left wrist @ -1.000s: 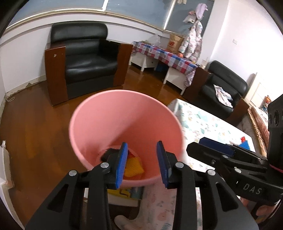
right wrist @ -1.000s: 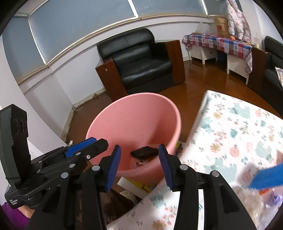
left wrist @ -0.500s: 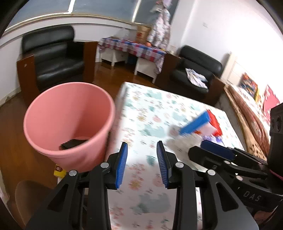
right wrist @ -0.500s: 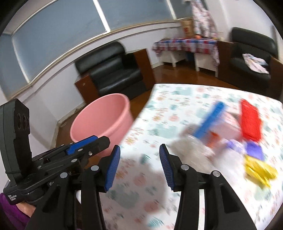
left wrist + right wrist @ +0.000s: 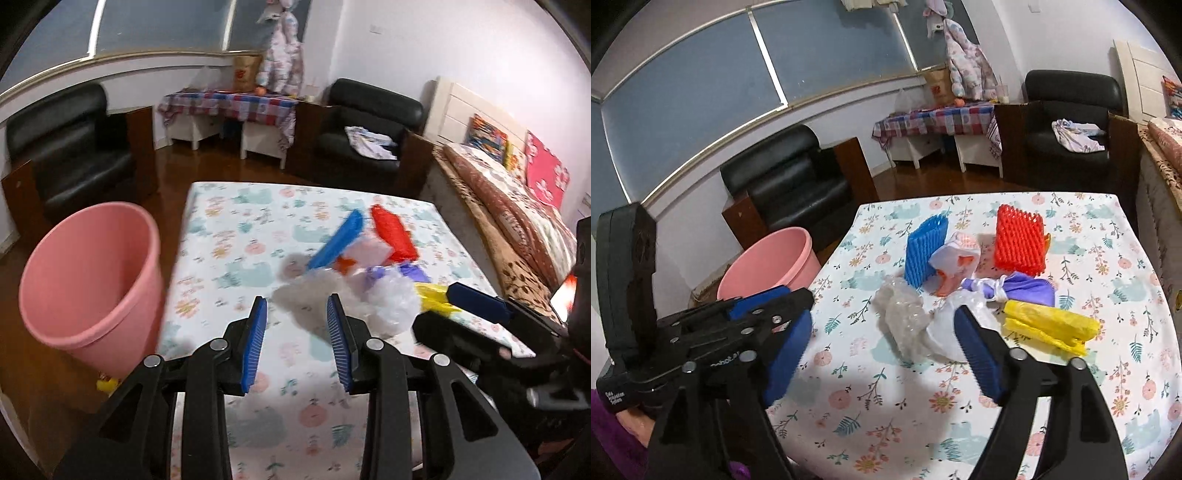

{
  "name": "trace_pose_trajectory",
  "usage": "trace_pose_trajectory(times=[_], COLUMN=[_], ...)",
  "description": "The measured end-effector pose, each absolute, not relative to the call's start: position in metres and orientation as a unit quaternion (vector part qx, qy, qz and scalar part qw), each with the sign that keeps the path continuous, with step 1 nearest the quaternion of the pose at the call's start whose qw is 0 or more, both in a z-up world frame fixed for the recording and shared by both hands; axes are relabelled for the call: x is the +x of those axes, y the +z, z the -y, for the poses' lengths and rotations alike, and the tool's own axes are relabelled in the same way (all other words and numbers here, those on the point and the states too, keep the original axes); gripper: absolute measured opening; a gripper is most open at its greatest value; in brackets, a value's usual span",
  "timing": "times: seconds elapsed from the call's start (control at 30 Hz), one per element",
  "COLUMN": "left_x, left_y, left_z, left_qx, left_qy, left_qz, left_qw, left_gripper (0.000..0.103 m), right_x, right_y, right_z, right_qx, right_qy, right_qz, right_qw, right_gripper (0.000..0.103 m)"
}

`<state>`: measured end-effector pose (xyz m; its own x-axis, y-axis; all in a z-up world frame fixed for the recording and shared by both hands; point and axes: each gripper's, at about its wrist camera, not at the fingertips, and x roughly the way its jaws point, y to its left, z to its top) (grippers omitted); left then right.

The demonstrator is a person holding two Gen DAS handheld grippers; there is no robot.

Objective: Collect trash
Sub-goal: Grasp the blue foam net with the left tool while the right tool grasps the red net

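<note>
Your left claw (image 5: 297,345) and right claw (image 5: 882,354) are both spread, empty, above the desk (image 5: 894,417). Crinkly clear wrap (image 5: 905,317) lies just ahead between right's fingers; blue mesh (image 5: 925,254), red mesh (image 5: 1019,242), yellow bag (image 5: 1051,326) beyond. Pink bin (image 5: 88,284) sits left, off the desk's edge.

Floral-clothed table (image 5: 960,424) with scattered foam nets (image 5: 1019,243), plastic bags (image 5: 905,317), wrappers (image 5: 1049,325).

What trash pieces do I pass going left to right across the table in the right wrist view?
Clear crumpled plastic → blue foam net → white and orange wrapper → red foam net → yellow bag.
</note>
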<state>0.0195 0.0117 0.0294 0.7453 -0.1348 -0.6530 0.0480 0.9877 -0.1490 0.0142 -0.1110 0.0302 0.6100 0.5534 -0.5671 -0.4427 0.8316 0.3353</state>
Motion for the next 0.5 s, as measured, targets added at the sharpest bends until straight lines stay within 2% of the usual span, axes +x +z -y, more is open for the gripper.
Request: trace_pose_trajectory(times=[0.23,0.5], left_x=[0.05,0.097], left_y=[0.026,0.025], left_z=[0.011,0.036], left_qx=[-0.044,-0.002], left_qy=[-0.083,-0.09], left_qz=[-0.374,-0.37], left_qw=[0.923,0.925], left_gripper=[0.034,0.034], right_x=[0.035,0.083], right_y=[0.015,0.003], right_z=[0.133,0.173], right_qx=[0.121,0.133], right_qy=[0.258,0.202], right_qz=[-0.371,-0.388], right_qw=[0.884,0.89], right_gripper=[0.085,0.078])
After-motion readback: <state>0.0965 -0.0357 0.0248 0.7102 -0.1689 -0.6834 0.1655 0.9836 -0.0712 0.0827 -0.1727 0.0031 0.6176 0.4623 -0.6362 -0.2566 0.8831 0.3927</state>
